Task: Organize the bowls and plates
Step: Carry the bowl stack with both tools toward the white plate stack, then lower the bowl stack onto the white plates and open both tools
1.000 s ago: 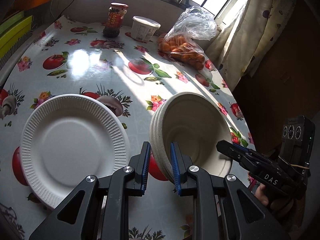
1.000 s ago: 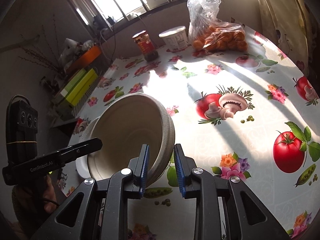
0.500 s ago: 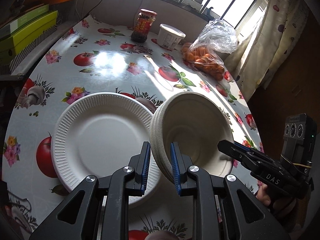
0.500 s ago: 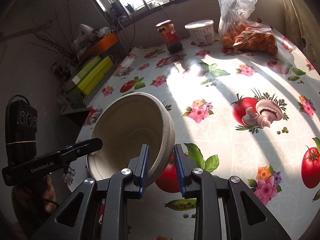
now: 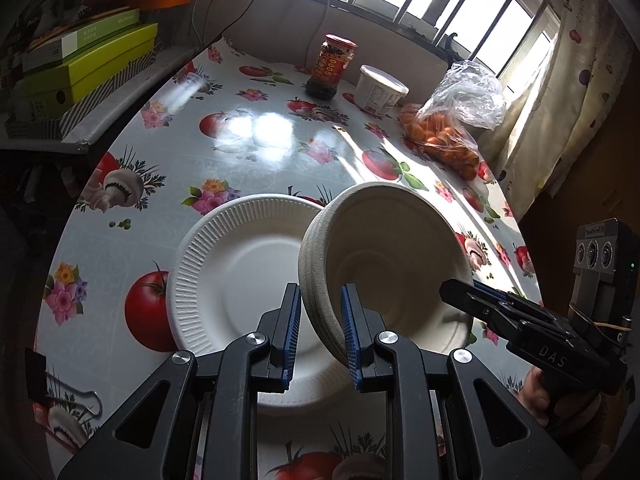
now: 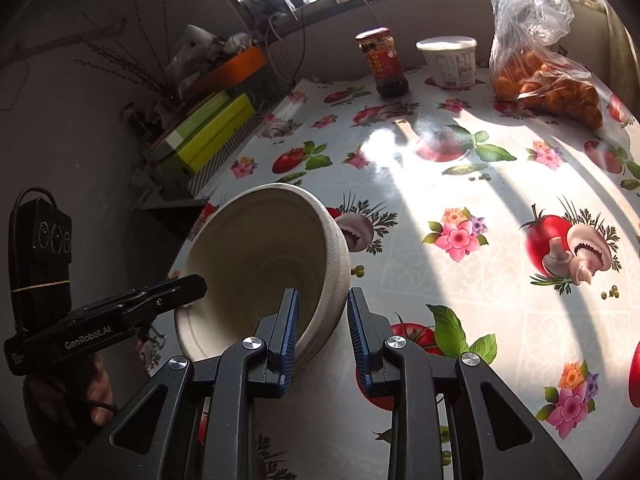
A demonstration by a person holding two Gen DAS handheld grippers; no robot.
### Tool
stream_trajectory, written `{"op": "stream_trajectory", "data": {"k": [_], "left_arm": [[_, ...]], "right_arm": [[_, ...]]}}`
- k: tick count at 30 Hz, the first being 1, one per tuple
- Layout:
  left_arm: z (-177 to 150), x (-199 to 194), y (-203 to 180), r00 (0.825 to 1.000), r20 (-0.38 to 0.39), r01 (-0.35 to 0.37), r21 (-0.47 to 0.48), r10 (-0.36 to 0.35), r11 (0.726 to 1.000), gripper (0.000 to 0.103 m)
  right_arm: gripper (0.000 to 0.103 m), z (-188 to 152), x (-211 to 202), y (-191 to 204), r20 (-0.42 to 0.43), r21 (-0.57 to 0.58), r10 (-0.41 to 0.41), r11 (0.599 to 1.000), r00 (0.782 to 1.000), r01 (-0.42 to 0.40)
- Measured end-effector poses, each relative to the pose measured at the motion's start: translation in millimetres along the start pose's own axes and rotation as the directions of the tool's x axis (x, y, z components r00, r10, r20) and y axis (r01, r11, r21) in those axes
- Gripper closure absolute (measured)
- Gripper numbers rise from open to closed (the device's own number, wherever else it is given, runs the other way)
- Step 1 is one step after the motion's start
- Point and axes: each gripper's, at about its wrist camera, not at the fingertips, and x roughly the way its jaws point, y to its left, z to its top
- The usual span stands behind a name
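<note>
A stack of beige paper bowls (image 5: 384,252) is held tilted above the table between both grippers. My left gripper (image 5: 320,336) is shut on its left rim. My right gripper (image 6: 322,334) is shut on the opposite rim, where the stack (image 6: 264,264) shows again. A white ribbed paper plate (image 5: 232,276) lies flat on the table, partly under the bowls. The right gripper (image 5: 472,300) also shows in the left wrist view, and the left gripper (image 6: 188,288) in the right wrist view.
At the table's far edge stand a red-labelled jar (image 5: 332,66), a white tub (image 5: 380,90) and a plastic bag of oranges (image 5: 452,128). Green boxes (image 5: 80,60) sit on a shelf at the left. A curtain (image 5: 560,100) hangs at the right.
Both grippers have lifted the bowl stack higher and carried it left, so it now overlaps the plate's right side. The table looks farther below.
</note>
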Motion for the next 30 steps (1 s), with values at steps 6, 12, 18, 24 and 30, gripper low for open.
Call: {"op": "stream_trajectory", "data": {"k": [6,12,18,24,30], "left_arm": [[2.3,-0.8,9.7,1.0,0.002,-0.023,-0.01,0.023,1.0,0.082],[5.0,2.4,22.1,0.999,-0.004,-0.046,-0.032,0.046,0.998,0.082],[6.4,6.1,36.2,0.997,-0.013,-0.071,-0.059,0.07,0.996,0.082],[8.3,8.7,42.7,0.997,-0.016,-0.079,-0.075,0.078,0.994,0.082],[9.7,8.6,43.7,0.997,-0.014,-0.083,-0.08,0.082,0.993,0.082]], "right_arm": [[0.078,5.9,11.5,8.3,-0.017,-0.02,0.009,1.0,1.0,-0.009],[0.078,12.0,25.8,14.9,-0.042,-0.031,0.02,0.999,0.999,-0.021],[0.078,17.8,40.3,22.5,-0.07,-0.046,0.029,0.998,0.997,-0.032],[0.078,21.4,52.5,24.8,-0.09,-0.05,0.027,0.998,0.996,-0.032],[0.077,23.0,55.0,25.5,-0.092,-0.054,0.028,0.998,0.995,-0.033]]}}
